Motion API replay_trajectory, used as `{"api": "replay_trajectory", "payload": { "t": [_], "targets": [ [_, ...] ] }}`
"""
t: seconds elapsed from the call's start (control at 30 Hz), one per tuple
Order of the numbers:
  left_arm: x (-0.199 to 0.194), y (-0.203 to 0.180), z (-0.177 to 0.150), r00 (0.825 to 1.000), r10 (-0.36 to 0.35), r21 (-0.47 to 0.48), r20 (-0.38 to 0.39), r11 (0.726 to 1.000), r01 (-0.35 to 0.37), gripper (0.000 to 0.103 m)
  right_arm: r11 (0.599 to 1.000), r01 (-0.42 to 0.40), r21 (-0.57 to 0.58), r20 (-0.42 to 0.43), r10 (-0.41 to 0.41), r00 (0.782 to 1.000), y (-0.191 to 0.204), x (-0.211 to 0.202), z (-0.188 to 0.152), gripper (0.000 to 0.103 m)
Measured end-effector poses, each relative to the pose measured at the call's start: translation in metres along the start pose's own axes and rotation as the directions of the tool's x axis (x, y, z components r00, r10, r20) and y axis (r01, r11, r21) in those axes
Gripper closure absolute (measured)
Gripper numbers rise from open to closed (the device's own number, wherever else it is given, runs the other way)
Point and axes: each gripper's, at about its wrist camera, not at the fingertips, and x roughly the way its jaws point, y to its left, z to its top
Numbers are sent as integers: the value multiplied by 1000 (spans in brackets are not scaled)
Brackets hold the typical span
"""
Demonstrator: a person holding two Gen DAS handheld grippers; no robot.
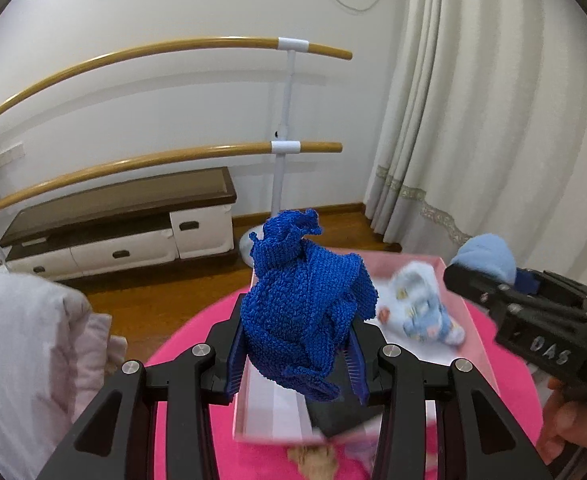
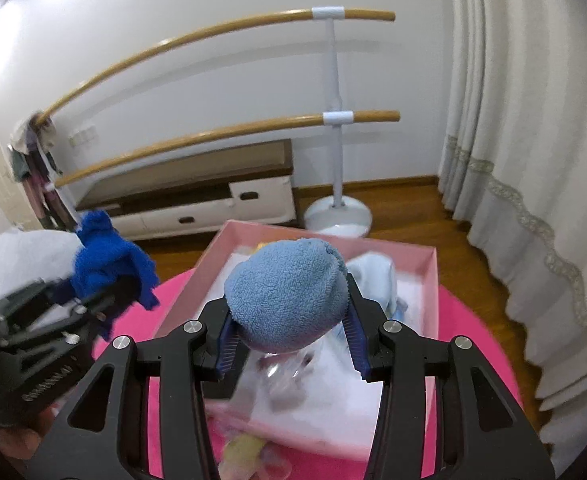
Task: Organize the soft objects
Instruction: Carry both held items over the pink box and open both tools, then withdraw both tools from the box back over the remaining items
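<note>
Two grippers are each carrying a soft item above a pink box (image 2: 429,280) that is sitting on a bright pink surface (image 1: 197,360). Clamped between the ribbed blue pads of the left gripper (image 1: 297,356) is a dark blue knitted cloth (image 1: 305,304), which is bunching up and spilling over both fingers. Beside it, the right gripper (image 2: 289,344) is squeezing a rolled light blue terry towel (image 2: 285,296) directly over the box's white interior. Lying inside the box toward its far right corner is a pale patterned baby garment (image 1: 421,308), somewhat blurred. Beyond the box, a white stand with two wooden bars (image 2: 335,120) is standing on the wooden floor in front of a low cabinet (image 1: 117,236), with cream curtains (image 2: 533,140) hanging at the right.
</note>
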Motion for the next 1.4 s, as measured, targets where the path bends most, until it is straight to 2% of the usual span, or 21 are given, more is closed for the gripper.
{"api": "replay_trajectory", "payload": {
  "t": [0.23,0.57,0.7,0.77,0.8,0.83,0.93,1.13,1.2,1.4],
  "targets": [
    [63,-5,49,999,-3,9,-54,1000,4,64,998,-29,63,-101,35,994,-27,56,29,60],
    [139,-14,94,991,12,11,-135,1000,-11,62,990,-59,126,-161,79,984,-40,94,40,58],
    [161,-20,104,983,33,33,-181,999,-28,56,981,-71,182,-180,104,978,-47,108,40,49],
    [164,-24,106,981,56,40,-184,998,-49,49,976,-74,207,-180,112,977,-51,110,39,31],
    [164,-26,107,981,64,42,-181,997,-57,43,974,-74,212,-178,113,978,-53,111,39,16],
    [163,-27,107,982,73,46,-177,997,-65,35,973,-69,218,-175,108,979,-54,109,38,6],
    [155,-31,104,983,102,55,-150,994,-95,18,971,-66,231,-155,104,982,-56,101,38,0],
    [119,-37,99,988,128,42,-82,991,-125,1,969,-40,242,-118,70,991,-56,72,35,0],
    [105,-41,100,990,133,37,-55,991,-131,1,972,-35,230,-99,59,993,-52,57,33,0],
    [39,-50,74,991,132,19,37,991,-133,0,983,1,183,-22,3,1000,-33,-1,25,0]
  ]
}}
